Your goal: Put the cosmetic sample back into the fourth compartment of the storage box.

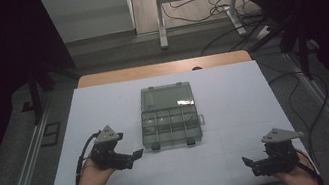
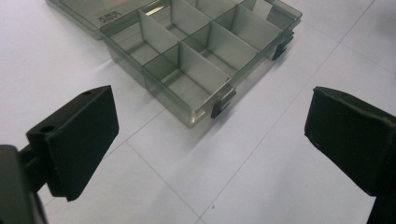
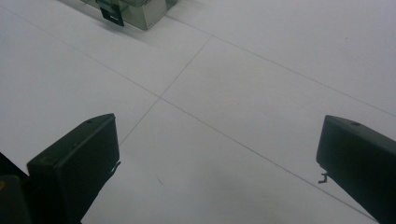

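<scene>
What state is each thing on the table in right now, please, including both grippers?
Organizer box: open, lid laid flat behind it, visible compartments empty.
Front latches: undone.
Left gripper: open, fingers wide apart, holding nothing, near the box's front left corner.
Right gripper: open, holding nothing, over the white mat.

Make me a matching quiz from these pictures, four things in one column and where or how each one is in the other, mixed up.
Things:
1. organizer box
2. left gripper
3. right gripper
4. white sheet

Descriptions:
A. near the table's front right corner, jaws apart
B. covers most of the tabletop
C. lies open in the middle, compartments empty
D. just off the box's front left corner, jaws apart

Pairs: 1-C, 2-D, 3-A, 4-B
</scene>
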`<action>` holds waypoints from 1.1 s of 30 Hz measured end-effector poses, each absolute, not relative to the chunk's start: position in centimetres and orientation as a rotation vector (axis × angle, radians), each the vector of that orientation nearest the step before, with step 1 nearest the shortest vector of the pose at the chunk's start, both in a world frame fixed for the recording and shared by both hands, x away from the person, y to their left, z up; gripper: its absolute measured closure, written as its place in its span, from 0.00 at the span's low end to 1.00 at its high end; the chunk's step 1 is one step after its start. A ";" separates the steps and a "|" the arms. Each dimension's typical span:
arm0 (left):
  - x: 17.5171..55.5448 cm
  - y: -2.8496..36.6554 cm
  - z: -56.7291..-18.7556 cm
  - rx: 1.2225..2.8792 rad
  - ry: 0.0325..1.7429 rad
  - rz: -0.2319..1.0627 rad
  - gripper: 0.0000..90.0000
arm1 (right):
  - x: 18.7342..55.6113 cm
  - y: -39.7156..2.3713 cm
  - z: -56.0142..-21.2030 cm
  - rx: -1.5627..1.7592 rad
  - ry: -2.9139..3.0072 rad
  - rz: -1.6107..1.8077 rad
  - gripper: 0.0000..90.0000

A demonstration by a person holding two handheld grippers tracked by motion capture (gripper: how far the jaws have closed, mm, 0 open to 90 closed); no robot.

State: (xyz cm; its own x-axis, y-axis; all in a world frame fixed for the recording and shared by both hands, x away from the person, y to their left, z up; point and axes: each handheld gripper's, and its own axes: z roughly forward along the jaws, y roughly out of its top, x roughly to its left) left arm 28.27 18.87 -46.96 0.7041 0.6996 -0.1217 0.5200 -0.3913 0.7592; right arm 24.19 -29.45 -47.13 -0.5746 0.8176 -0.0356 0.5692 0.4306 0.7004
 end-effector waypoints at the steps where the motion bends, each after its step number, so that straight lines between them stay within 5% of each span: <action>1: 28.0 19.2 -46.9 2.070 0.938 0.280 0.04 | 24.2 -29.5 -47.1 1.184 2.317 0.923 0.00; 33: 22.9 25.3 -47.2 1.966 1.088 0.350 0.04 | 24.2 -29.4 -47.1 1.183 2.324 0.925 0.00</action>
State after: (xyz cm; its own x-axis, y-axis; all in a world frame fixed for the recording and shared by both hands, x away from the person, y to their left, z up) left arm 22.86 25.33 -47.18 0.5840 0.7985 -0.1458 0.5641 -0.2701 0.7803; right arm 24.23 -29.44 -47.14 -0.5778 0.8156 -0.0309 0.5712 0.4311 0.6985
